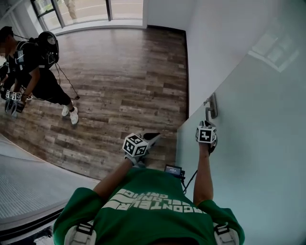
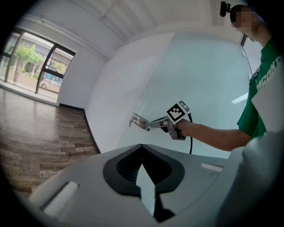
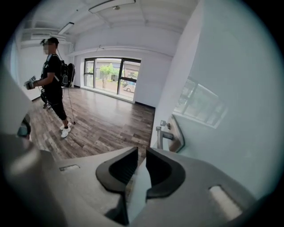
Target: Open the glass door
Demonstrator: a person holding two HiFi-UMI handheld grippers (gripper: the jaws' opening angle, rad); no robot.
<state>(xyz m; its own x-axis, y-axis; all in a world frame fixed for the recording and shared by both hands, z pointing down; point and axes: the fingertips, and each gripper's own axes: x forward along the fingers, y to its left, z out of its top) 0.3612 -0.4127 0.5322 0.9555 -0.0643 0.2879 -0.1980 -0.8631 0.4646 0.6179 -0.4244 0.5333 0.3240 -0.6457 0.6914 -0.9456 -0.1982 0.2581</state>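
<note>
1 door handle (image 3: 171,135) is seen just ahead of the right gripper (image 3: 142,155), jaws parted, empty. Left gripper (image 2: 142,148): closed, farther off.

The glass door (image 1: 248,158) is a pale, frosted blue-green, and its handle (image 1: 211,106) is silver metal. The floor (image 1: 119,72) shows brown wood planks in a staggered pattern. The wall (image 1: 165,12) is white. The left gripper (image 2: 143,148) and right gripper (image 3: 141,153) have grey bodies and black fingers (image 3: 117,170). Each carries a cube (image 1: 135,145) with black-and-white square markers. The operator's shirt (image 1: 153,201) is green with white lettering. A second person (image 1: 33,62) wears black clothing and white shoes (image 1: 71,114).
</note>
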